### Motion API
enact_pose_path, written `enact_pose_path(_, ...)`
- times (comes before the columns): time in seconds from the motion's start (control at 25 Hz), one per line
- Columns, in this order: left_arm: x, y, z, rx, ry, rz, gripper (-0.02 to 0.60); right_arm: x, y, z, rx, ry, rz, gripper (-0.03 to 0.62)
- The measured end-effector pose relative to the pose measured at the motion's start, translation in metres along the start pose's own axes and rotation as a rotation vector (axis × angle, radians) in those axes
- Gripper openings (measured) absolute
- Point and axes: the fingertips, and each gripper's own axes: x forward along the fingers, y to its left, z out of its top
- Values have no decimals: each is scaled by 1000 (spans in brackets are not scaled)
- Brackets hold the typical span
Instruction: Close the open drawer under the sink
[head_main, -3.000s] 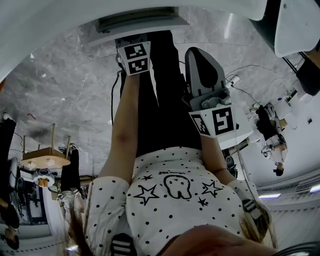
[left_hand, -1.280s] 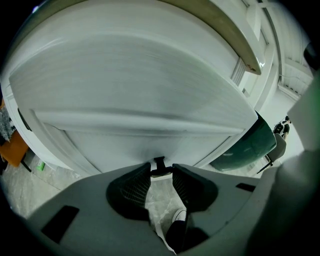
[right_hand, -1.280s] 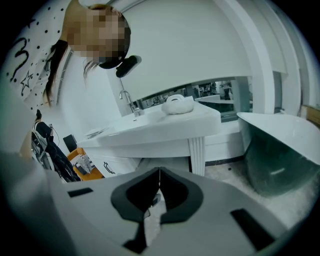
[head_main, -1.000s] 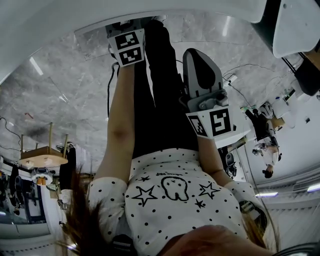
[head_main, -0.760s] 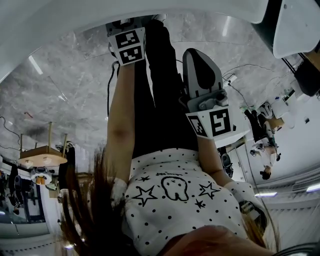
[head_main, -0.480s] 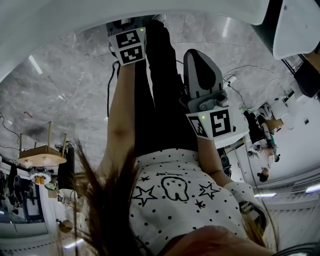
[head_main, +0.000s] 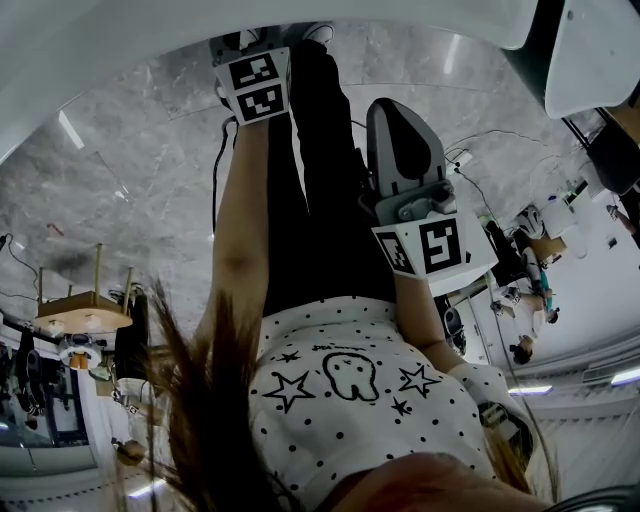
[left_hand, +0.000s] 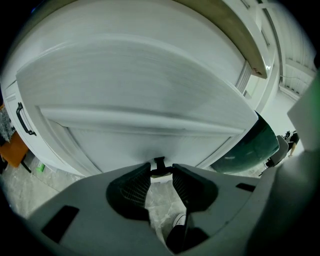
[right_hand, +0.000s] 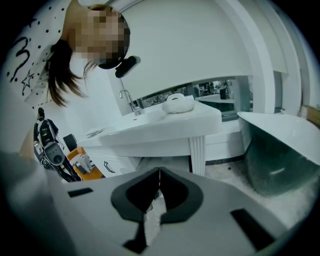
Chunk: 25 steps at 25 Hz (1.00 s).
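Note:
The white drawer front (left_hand: 140, 100) fills the left gripper view, with a small black handle (left_hand: 160, 163) at its lower edge. My left gripper (left_hand: 161, 172) is shut on that handle, both fingertips touching it. In the head view only its marker cube shows, at the top, up against the white cabinet (head_main: 120, 30); the jaws are hidden there. My right gripper (right_hand: 159, 176) is shut with nothing between its jaws and points away from the drawer. In the head view the right gripper (head_main: 398, 130) hangs beside the person's black-clad legs.
A second black cabinet handle (left_hand: 23, 120) is at the left. A dark green tub (left_hand: 252, 147) stands right of the drawer. The right gripper view shows a white pedestal sink (right_hand: 165, 122) with a faucet (right_hand: 130, 102). A wooden stool (head_main: 85, 308) stands on the marble floor.
My left gripper's marker cube has shifted a little up and left, closer to the cabinet. Loose hair has swung into the lower left of the head view. The right gripper has barely moved.

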Motion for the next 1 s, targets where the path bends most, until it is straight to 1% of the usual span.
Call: enact_pose_path(1.0, 11, 5, 20, 2, -20, 6, 137, 4, -7, 1, 21, 10, -16, 15)
